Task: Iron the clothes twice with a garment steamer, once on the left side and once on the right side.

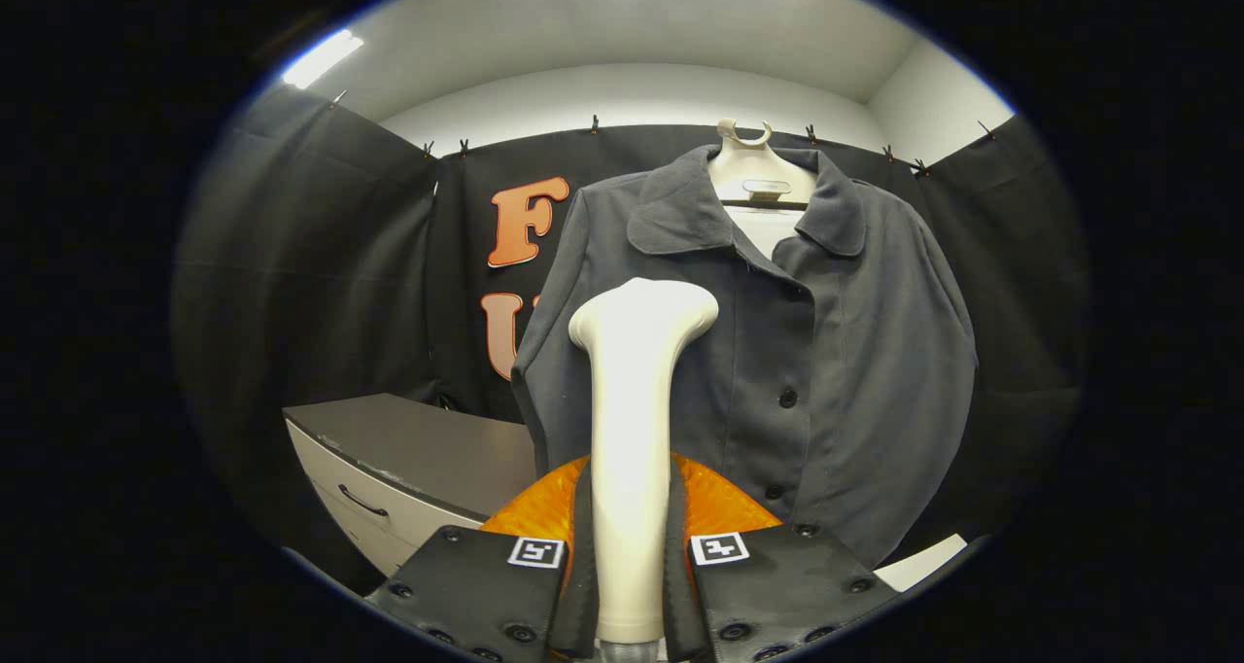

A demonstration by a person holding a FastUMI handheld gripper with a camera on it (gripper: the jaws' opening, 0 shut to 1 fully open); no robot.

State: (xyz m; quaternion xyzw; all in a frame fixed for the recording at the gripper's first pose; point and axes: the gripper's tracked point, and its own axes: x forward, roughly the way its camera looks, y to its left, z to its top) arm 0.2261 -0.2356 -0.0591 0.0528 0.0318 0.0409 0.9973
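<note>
Between the fingers, gripper view: the gripper [630,585] holds the white garment steamer [633,430] upright by its handle, a finger pressed to each side of it.
Jaws: narrow, clamped on the steamer handle.
Steamer head: flared white top, tipped slightly right, just in front of the jacket's left half; whether it touches the cloth cannot be told.
Jacket [777,352]: dark grey, collared, dark buttons down the front, hanging beyond the fingers on a pale hanger form [753,172].
Orange base [714,498]: rounded orange shape just behind the fingers, low in front of the jacket's hem.
Cabinet [408,469]: grey top, pale drawer with a dark handle, to the left of the jacket, near the booth wall.
Finger markers: a square black-and-white code tag on each finger; no readable words.
Brand or label: a small plate on the hanger form, too small to read.
White sheet [918,561]: lower right, beside the right finger.
</note>
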